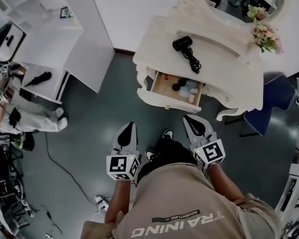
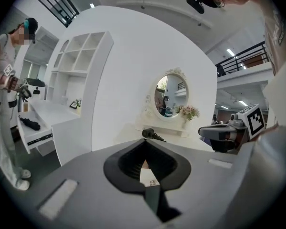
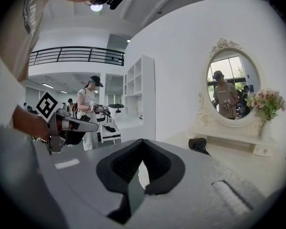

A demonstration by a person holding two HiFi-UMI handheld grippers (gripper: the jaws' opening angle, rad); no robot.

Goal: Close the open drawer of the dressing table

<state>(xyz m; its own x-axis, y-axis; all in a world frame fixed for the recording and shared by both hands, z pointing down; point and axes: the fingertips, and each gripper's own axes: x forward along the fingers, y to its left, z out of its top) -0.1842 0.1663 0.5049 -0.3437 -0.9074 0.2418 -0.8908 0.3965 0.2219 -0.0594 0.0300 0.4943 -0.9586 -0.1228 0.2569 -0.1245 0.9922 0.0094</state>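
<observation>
Dressing table: a cream-white, carved wooden bench [image 1: 224, 51] with an oval mirror stands against the white wall. 1 drawer stands pulled out of its front, so the closing remains to be done.
Step in hand: judged an approach, since both grippers hang over the dark floor, well apart from the drawer front.
Next move: calls for bringing 1 gripper up to the front panel and pushing it squarely inward along the runners, as a slanted push could jam it.
Open drawer: a shallow box with a pale wood inside and a curved cream front [image 1: 162, 83], set left of the bench's middle and drawn out toward the person.
Left gripper: grey body with black jaws [image 1: 126, 133]. The jaws meet at the tips with nothing between them.
Right gripper: same build [image 1: 195, 125]. Its jaws are likewise together and bare, and it is the nearer of the 2 to the drawer.
Black hair dryer: [image 1: 182, 44] lies on the bench top above the drawer, with its cord trailing.
Drawer contents: small dark and pale items [image 1: 187, 88], too small to name.
</observation>
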